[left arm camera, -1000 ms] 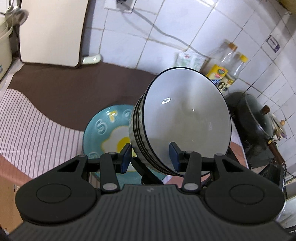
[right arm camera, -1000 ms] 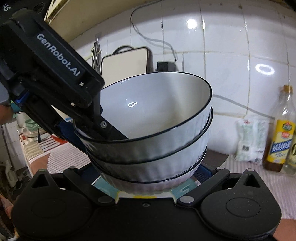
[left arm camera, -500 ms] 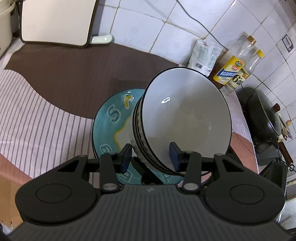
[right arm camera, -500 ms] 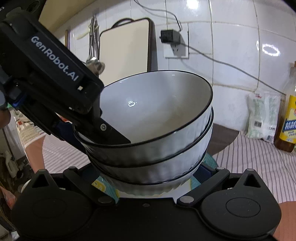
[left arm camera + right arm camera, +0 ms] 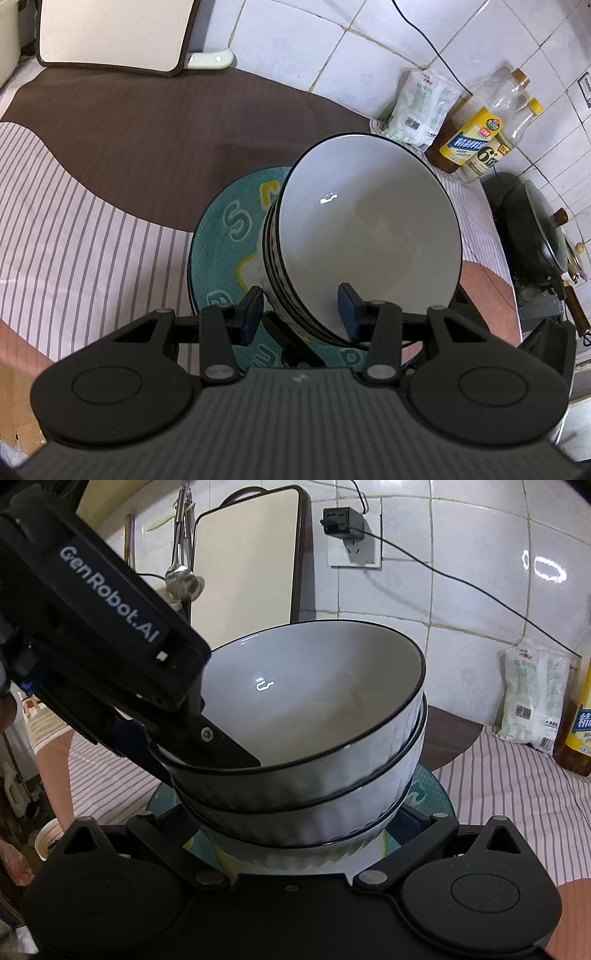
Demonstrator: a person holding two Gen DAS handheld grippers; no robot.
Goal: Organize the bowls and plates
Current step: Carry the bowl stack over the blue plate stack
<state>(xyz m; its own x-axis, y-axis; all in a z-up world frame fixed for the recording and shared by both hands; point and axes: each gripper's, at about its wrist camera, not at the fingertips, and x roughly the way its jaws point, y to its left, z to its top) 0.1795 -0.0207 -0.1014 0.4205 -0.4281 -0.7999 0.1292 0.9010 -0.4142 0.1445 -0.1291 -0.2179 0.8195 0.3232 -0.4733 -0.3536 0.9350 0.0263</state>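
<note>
A stack of white bowls with thin black rims is held by both grippers above a teal plate that lies on the desk, which is covered with a cloth in brown and in pale stripes. In the right wrist view three bowls can be counted, one nested inside the other, and the stack leans a little to one side. The left gripper is clamped on the near rim of the stack – one blue pad presses on the ribbed outer wall and the other pad sits inside the top bowl. The same gripper appears in the right wrist view as a black body with white lettering, and its dark finger goes over the rim into the bowl. The right gripper has its two fingers on either side of the lowest bowl, close to the wall, so it seems to grip the base of the stack, although the pads themselves are mostly hidden by the bowls. The teal plate has pale letters and a yellow and white shape printed on it, and I cannot tell if the stack already touches it. At the tiled wall stands a white cutting board, and further right are a white bag and oil bottles – a dark wok sits beyond them. A charger is plugged in the wall socket, and ladles hang beside the board.
</note>
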